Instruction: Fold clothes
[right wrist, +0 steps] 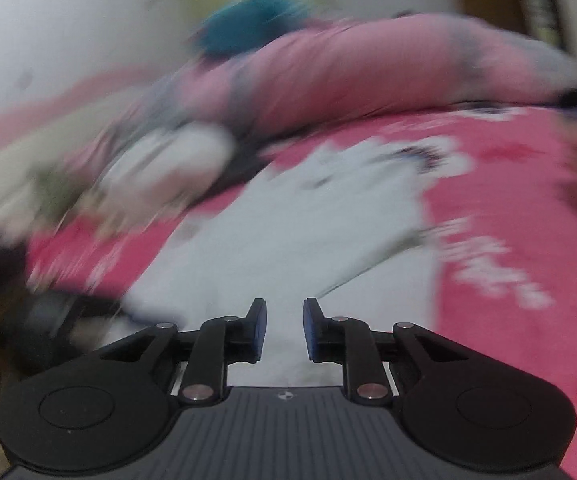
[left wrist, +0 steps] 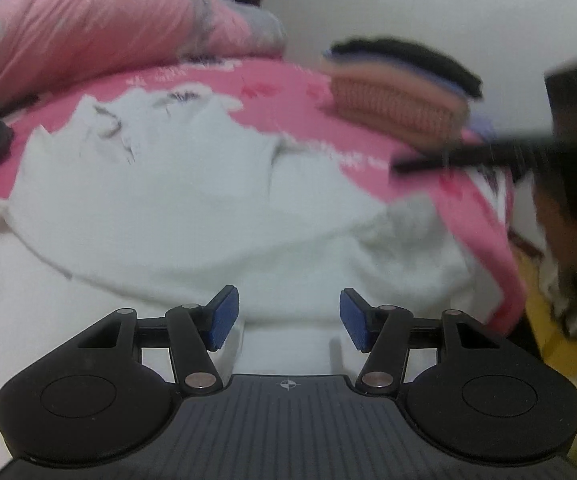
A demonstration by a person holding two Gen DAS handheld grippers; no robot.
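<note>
Between my left gripper's blue pads sits a wide gap with nothing in it; the jaws stand apart above the near part of a white garment. My right gripper also has its jaws apart, though with a narrower gap, and nothing is caught between them; white cloth lies just under and ahead of its tips.

From the left wrist view, the white garment is spread rumpled over a pink bedsheet with a white printed pattern, reaching from the bed's near edge toward its middle, with a thick fold bulging on its right side. Dark markings show near its far end, too blurred for me to read. Toward the bed's far right corner rests a stack of folded clothes: a ribbed peach piece below, a lilac layer and a black one on top. Along the far left edge lies a pink and grey rolled quilt. At the right edge of that view I see the other gripper's dark shape, smeared by motion.

The right wrist view is heavily blurred. I can make out the same quilt, something teal behind it, and a pale heap by the bed's left edge that I cannot identify.
</note>
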